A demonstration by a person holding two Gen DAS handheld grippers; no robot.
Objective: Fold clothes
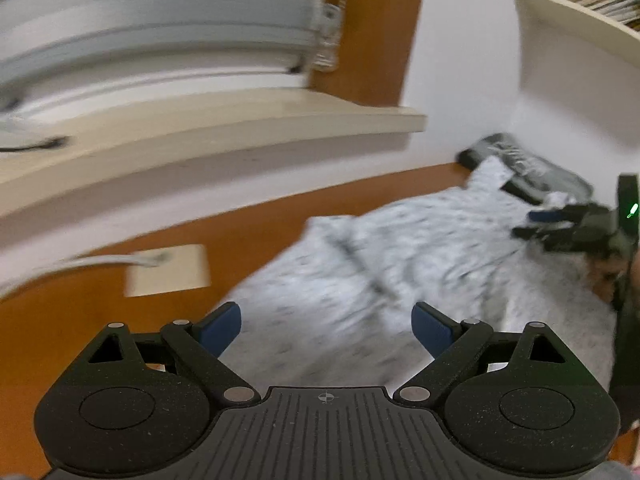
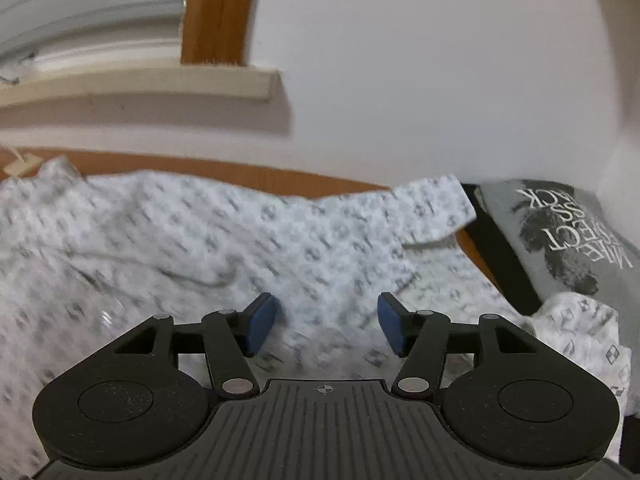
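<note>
Garment beneath both parted tongs

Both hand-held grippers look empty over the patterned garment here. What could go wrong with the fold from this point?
1. The white patterned garment lies rumpled, so a fold now may trap creases.
2. Its sleeve reaches toward the grey printed garment; a grab there might catch both.
3. The left hand-held gripper and right hand-held gripper are open, holding nothing.
</note>
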